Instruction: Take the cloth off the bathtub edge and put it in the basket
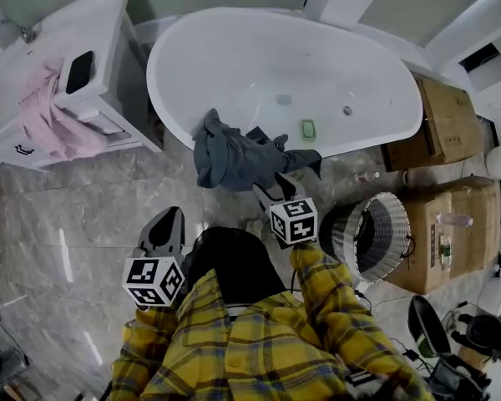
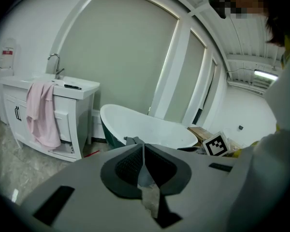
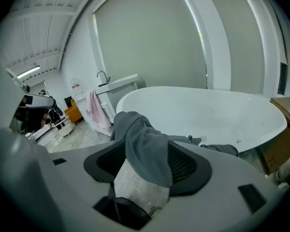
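Observation:
A dark grey cloth [image 1: 230, 159] hangs over the near rim of the white bathtub [image 1: 163, 98]. My right gripper [image 1: 275, 189] is at the cloth's right end, just below the rim. In the right gripper view its jaws stand wide, and a fold of the cloth [image 3: 145, 144] lies between them, with a gap showing beside the left pad. My left gripper [image 1: 169, 217] is over the floor left of the cloth, shut and empty, its pads [image 2: 135, 163] meeting. A round basket [image 1: 392, 224] stands on the floor to the right.
A white vanity [image 1: 108, 23] with a pink towel [image 1: 46, 119] and a black phone [image 1: 79, 72] stands at the left. Cardboard boxes [image 1: 447, 124] sit right of the tub and beside the basket. A small green item [image 1: 308, 129] lies inside the tub.

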